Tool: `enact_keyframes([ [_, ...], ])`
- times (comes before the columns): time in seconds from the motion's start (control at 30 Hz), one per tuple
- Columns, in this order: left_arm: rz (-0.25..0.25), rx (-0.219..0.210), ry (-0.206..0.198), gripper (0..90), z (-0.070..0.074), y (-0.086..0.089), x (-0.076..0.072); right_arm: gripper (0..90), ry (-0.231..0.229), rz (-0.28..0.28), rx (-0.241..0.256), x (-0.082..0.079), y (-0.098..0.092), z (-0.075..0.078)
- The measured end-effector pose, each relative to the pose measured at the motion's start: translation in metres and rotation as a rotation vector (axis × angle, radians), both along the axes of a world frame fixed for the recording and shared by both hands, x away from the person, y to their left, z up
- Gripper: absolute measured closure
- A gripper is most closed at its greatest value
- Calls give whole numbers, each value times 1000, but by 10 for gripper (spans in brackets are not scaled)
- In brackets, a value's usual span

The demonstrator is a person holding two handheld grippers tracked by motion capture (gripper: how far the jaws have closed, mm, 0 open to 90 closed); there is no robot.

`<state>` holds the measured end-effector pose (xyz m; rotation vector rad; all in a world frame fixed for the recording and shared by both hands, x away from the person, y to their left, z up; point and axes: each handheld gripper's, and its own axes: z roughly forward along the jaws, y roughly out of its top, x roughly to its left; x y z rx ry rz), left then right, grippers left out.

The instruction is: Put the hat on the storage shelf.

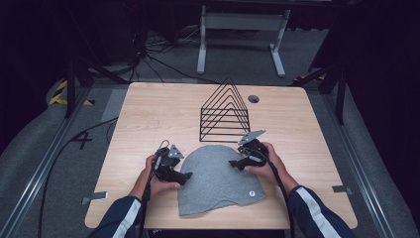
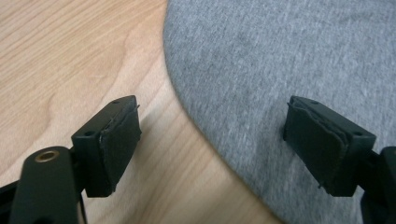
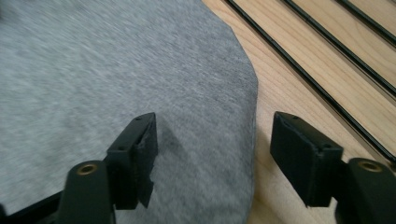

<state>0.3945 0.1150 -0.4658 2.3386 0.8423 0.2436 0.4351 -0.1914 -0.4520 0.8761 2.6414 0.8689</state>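
**Two claws at the edges of one grey hat**

Nearest, two forearms in dark sleeves with a white stripe come in over the near edge of the surface [image 1: 148,104], one hand on each tool. A single grey knit hat [image 1: 216,179] lies flat on the near middle of the wood, its straight brim toward the near edge, its rounded crown pointing away, and one small round badge [image 1: 251,194] close to its near right corner.

The left claw [image 1: 184,177] sits at the hat's left edge, jaws spread wide with nothing between them; in the left gripper view one jaw is over bare wood, the other over the grey cloth [image 2: 289,56]. The right claw [image 1: 234,163] is at the hat's right edge, likewise wide open and holding nothing, straddling the cloth's border [image 3: 140,60].

Just beyond the hat stands one black wire rack [image 1: 224,111], with peaked triangular dividers. Farther off, near the far edge, is one round cable hole [image 1: 253,98].
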Motion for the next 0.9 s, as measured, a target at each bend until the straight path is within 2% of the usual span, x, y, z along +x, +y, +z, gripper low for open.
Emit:
enact_keyframes([
  [0.13, -8, 8, -9, 184, 0, -3, 4, 301, -11, -7, 27, 2, 2, -3],
  [0.27, -7, 7, -8, 250, 2, -3, 8, 449, 6, 5, 9, 0, 3, 1],
  [0.3, -15, 10, 11, 272, 4, -3, 9, 471, 15, 7, 7, -1, 3, 2],
  [0.33, 5, -3, -5, 313, 3, -4, 9, 491, 19, 5, -2, -3, 3, 2],
  [0.43, -13, 4, 6, 422, 5, -4, 11, 578, 26, -6, 4, -7, 3, 3],
  [0.47, -2, -10, -3, 468, 5, -6, 11, 620, 28, 0, 11, -8, 2, 3],
  [0.5, -18, -1, 2, 468, 6, -6, 13, 620, 28, 0, 11, -8, 2, 3],
  [0.57, -20, -13, 1, 553, 6, -8, 13, 699, 33, 5, 29, -10, 1, 3],
  [0.63, -26, -27, 18, 617, 6, -10, 14, 773, 47, 12, 48, -10, 0, 2],
  [0.7, -34, -41, 14, 699, 6, -10, 15, 814, 62, 14, 67, -10, -2, 1],
  [0.8, -52, -79, 32, 807, 4, -9, 16, 836, 62, 29, 70, -10, -4, 2],
  [0.9, -63, -71, 39, 837, 5, -10, 15, 839, 50, 42, 64, -12, -6, 4],
])
